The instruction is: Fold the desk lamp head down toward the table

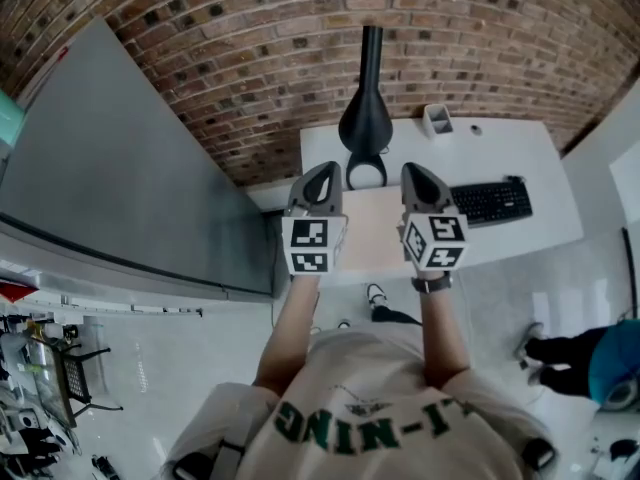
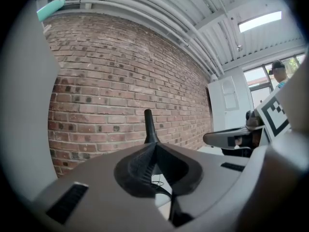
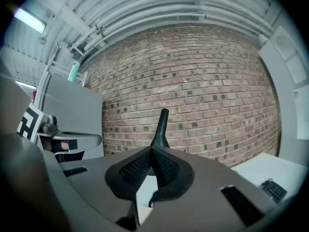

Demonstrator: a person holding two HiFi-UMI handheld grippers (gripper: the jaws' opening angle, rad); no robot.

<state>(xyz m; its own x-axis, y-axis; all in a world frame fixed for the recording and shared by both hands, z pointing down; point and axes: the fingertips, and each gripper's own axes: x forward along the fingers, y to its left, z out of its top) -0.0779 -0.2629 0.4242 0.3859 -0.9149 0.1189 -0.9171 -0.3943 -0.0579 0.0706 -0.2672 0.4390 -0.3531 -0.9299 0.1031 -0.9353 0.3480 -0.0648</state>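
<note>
Left gripper and right gripper: jaws pressed together, empty, both apart from the tall black tapered desk lamp, which stands upright on the white table.

Risk: a shove with closed tips would likely skid or topple the lamp rather than fold it.

Only the head view shows the lamp's ring foot. The gripper views show just the stem above the jaws.

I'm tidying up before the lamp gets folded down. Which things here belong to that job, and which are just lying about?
For the job: lamp; left gripper; right gripper.
Lying about: keyboard; cup, both on the desk.
</note>
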